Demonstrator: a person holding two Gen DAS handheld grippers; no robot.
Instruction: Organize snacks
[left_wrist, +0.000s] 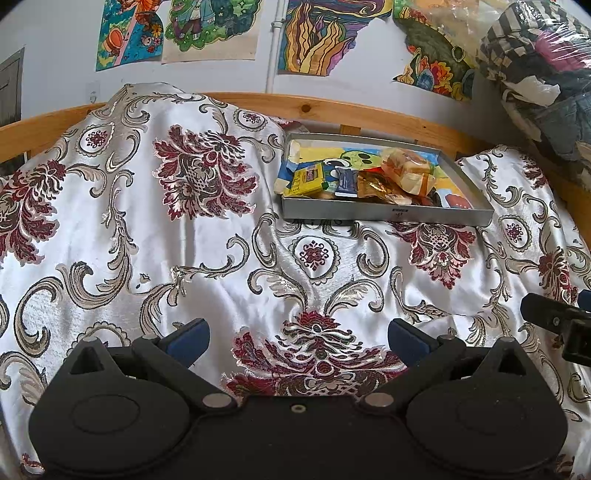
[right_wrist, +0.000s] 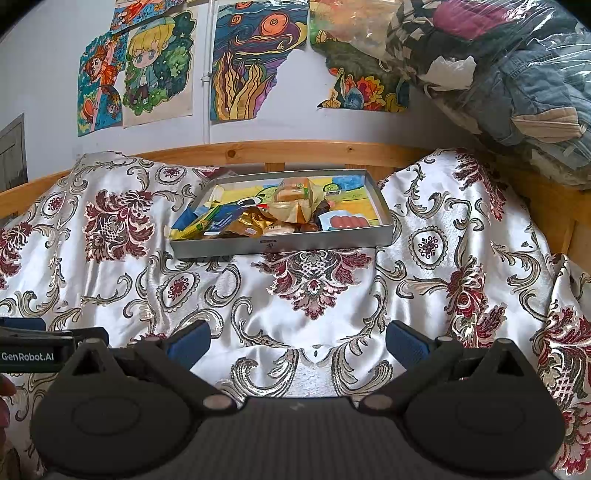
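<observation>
Both grippers hover low over the satin bedspread (left_wrist: 207, 258) near its front edge, side by side. Left gripper (left_wrist: 298, 338) has its blue-padded fingers spread wide apart with nothing between them; right gripper (right_wrist: 297, 341) is likewise spread wide and empty. A shallow grey tray (right_wrist: 280, 244) sits toward the back edge of the bedspread, close to the wooden bed rail (right_wrist: 295, 151), well apart from both grippers. Snack packets lie heaped inside it: a yellow packet (left_wrist: 308, 180) at the tray's left end, a gold foil wrapper (left_wrist: 373, 186) in the middle, a clear-wrapped pastry (left_wrist: 406, 170) on top, and a sausage packet (right_wrist: 345, 221) at the right end. Coloured drawings (right_wrist: 255, 66) hang on the wall behind.
</observation>
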